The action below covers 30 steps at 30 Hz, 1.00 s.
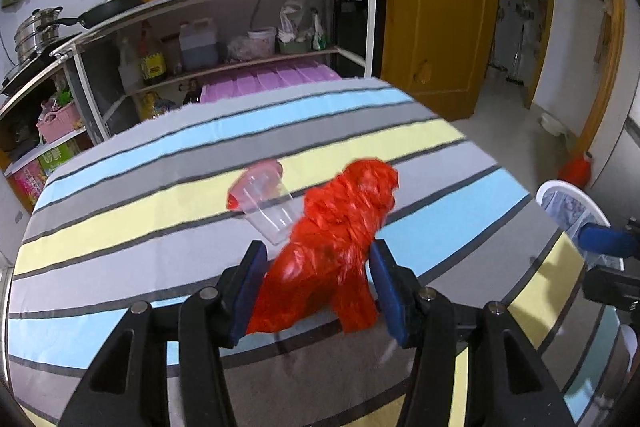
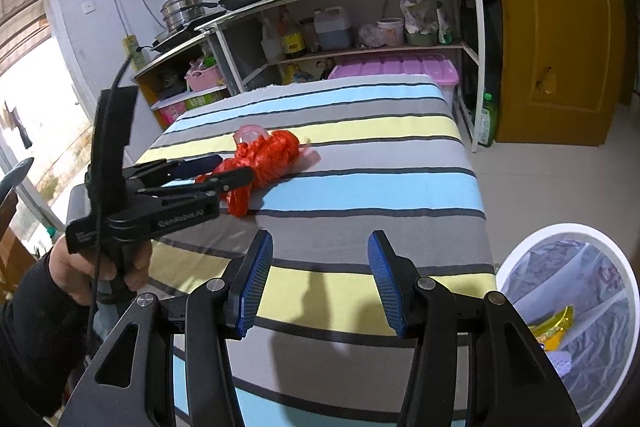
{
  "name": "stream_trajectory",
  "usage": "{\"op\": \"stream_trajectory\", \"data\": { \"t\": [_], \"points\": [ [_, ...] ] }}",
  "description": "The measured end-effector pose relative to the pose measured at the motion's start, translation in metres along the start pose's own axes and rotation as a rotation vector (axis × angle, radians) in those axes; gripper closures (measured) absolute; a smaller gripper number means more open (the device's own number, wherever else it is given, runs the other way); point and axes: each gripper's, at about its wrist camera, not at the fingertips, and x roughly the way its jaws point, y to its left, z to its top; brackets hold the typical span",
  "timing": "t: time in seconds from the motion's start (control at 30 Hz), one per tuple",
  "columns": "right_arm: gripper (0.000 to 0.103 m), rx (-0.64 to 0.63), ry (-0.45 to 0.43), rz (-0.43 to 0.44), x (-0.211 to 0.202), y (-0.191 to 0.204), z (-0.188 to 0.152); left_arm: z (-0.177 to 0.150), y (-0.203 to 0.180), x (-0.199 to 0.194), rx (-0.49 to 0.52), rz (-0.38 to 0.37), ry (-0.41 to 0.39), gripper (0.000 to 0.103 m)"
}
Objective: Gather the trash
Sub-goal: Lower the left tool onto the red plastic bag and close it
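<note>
Left tool (image 1: 318,277): jaws spread, straddling the crumpled red plastic bag (image 1: 340,239) at lower centre of the left wrist view. Pads sit beside the bag; whether either touches it cannot be told. No grip made yet.

Right tool (image 2: 318,277): released, holding nothing, hovering over the striped table (image 2: 360,163), well apart from the bag.

A clear plastic cup (image 1: 266,203) lies on its side just beyond the bag, apparently touching it. White lined bin (image 2: 576,307) at lower right of the right wrist view, beside the table edge, with some wrappers already in it.

Step in hand, as judged: pickup of the bag. Next move calls for closing on the bag without catching the cup, then lifting and carrying it across to the bin.

Hard to make out: the bag's far side and the pinkish thing beside the cup. The bin is cut off by the frame edge.
</note>
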Motion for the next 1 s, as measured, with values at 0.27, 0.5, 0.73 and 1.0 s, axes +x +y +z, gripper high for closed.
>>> {"op": "stream_trajectory", "data": {
  "t": [0.27, 0.5, 0.73, 1.0],
  "points": [
    [0.052, 0.013, 0.002, -0.002, -0.002, -0.002, 0.0, 0.0, -0.003, 0.003, 0.002, 0.02, 0.03, 0.057],
    [0.052, 0.014, -0.007, -0.012, -0.009, -0.001, 0.001, -0.008, -0.003, -0.011, -0.034, -0.002, 0.018, 0.063],
    [0.052, -0.001, -0.01, -0.017, -0.011, 0.007, 0.005, -0.015, 0.002, -0.04, -0.102, -0.016, -0.046, 0.063],
    [0.052, -0.05, -0.002, -0.009, 0.0, 0.025, 0.014, -0.025, 0.029, -0.068, -0.237, 0.009, -0.118, 0.063]
  ]
}}
